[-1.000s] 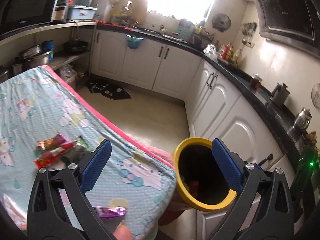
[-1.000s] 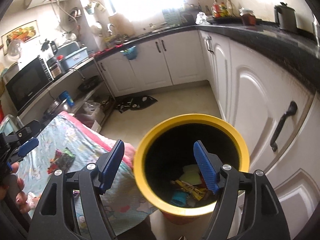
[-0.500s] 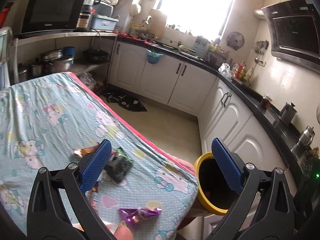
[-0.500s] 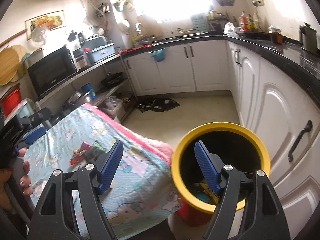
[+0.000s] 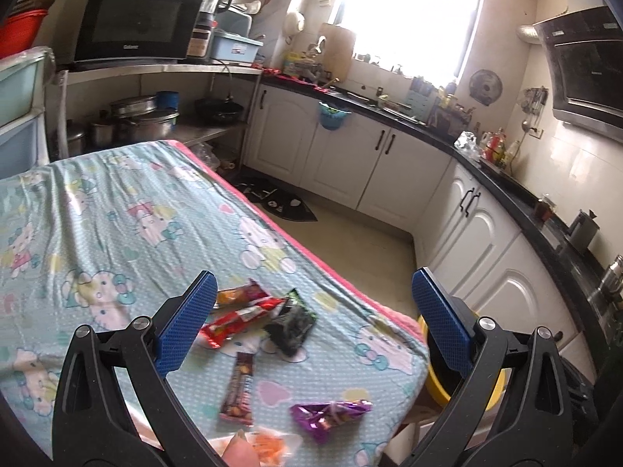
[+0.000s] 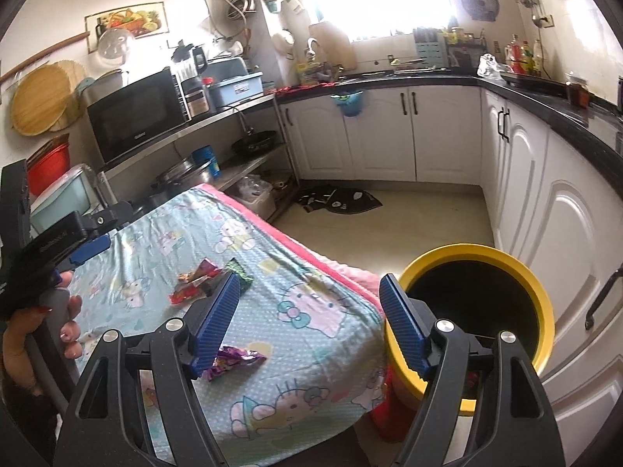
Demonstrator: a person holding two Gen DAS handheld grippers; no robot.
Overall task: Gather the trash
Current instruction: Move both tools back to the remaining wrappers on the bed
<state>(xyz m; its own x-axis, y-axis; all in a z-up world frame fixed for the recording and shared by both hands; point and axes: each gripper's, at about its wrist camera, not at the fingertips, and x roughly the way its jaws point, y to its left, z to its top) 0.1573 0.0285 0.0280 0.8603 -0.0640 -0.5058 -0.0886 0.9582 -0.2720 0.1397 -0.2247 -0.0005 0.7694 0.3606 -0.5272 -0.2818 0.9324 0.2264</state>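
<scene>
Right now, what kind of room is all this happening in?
A home kitchen, most likely: a microwave on a shelf, white cabinets under a dark countertop, and a range hood on the wall.

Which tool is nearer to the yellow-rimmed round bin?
Right. The right tool hovers beside the yellow-rimmed round bin; the left tool is farther, over the table's wrappers.

A black microwave (image 5: 134, 23) sits on a shelf beside a blender (image 5: 210, 7); steel pots (image 5: 140, 118) below; white cabinets (image 5: 350, 163) line the kitchen; a dark mat (image 5: 278, 202) lies on the floor.
</scene>
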